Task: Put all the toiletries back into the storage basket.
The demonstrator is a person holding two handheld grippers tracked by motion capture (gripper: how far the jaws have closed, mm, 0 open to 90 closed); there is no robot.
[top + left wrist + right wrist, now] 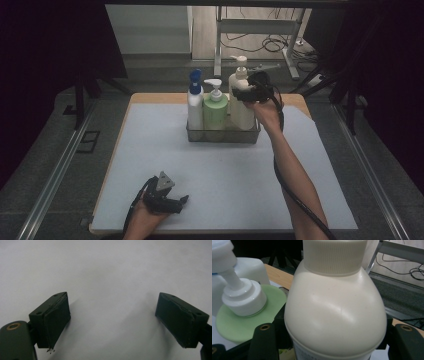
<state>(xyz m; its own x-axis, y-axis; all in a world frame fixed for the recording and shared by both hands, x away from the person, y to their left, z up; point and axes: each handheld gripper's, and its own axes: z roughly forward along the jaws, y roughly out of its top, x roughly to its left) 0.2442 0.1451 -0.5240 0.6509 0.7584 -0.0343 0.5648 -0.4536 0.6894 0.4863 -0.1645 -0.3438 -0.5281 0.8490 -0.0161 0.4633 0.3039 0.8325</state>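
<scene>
The right gripper (245, 94) clasps the cream pump bottle (242, 102) (shoulder between its jaws) in the wire basket (223, 135) near the table's (150, 165) far edge. The left gripper (175, 202) rests released near the near edge.

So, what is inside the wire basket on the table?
The wire basket holds three upright bottles: a white one with a blue cap, a green pump bottle and a cream pump bottle. Their bases and the basket floor are covered.
</scene>
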